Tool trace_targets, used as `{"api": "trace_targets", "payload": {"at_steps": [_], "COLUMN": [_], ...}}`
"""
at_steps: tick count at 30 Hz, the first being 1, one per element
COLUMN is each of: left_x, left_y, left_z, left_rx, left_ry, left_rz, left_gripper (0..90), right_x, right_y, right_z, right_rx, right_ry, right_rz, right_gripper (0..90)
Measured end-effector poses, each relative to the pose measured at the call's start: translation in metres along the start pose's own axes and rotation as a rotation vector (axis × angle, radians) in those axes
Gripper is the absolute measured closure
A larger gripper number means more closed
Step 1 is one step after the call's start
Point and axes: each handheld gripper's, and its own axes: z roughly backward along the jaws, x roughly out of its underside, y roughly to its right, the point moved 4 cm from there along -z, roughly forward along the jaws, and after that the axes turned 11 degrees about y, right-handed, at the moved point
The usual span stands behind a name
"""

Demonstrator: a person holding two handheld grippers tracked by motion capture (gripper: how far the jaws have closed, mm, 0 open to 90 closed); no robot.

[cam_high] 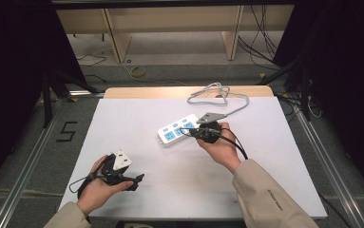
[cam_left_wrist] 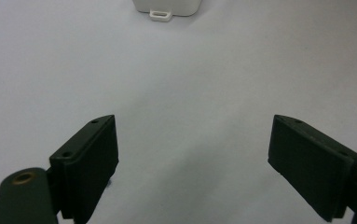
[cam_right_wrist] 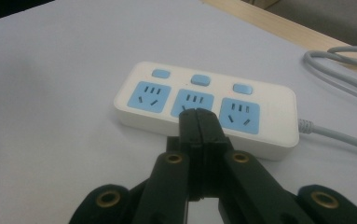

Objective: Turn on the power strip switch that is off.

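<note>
1. White power strip (cam_high: 178,129) lies right of table centre, toward the far side of the white table (cam_high: 137,118); three blue sockets face up.
2. Its grey cable (cam_high: 220,93) runs to the far edge and coils there.
3. Right gripper (cam_high: 192,130): jaws pressed together, nothing between them, tips over the strip's middle socket (cam_right_wrist: 192,102); contact not discernible.
4. Left gripper (cam_high: 139,178): near left, jaws spread wide, nothing between them, well apart from the strip.

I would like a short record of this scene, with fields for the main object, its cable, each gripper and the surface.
main object: white power strip, three blue sockets, three blue buttons
cable: grey cable, looped at the table's far edge
right gripper: jaws shut, tips in front of the middle socket
left gripper: jaws open, nothing between them
surface: white table
</note>
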Motion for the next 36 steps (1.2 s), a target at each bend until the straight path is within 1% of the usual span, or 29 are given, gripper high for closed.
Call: {"api": "trace_targets", "payload": {"at_steps": [1,16,26,33,36], "left_x": [0.000,0.000,0.000,0.000,0.000], "left_y": [0.000,0.000,0.000,0.000,0.000], "left_z": [0.000,0.000,0.000,0.000,0.000], "left_rx": [0.000,0.001,0.001,0.007,0.005], "left_ry": [0.000,0.001,0.002,-0.002,0.002], "left_rz": [0.000,0.001,0.001,-0.003,0.001], "left_gripper": [15.5,15.5,15.5,15.5,15.5], "right_x": [0.000,-0.003,-0.007,-0.008,-0.009], "right_y": [0.000,0.001,0.002,0.004,0.003], "right_z": [-0.001,-0.024,-0.038,-0.046,-0.049], "right_rx": [0.000,0.004,0.006,0.009,0.009], "right_ry": [0.000,-0.024,-0.039,-0.054,-0.059], "right_rz": [0.006,-0.012,0.001,-0.001,-0.006], "right_gripper": [90.0,90.0,90.0,90.0,90.0]}}
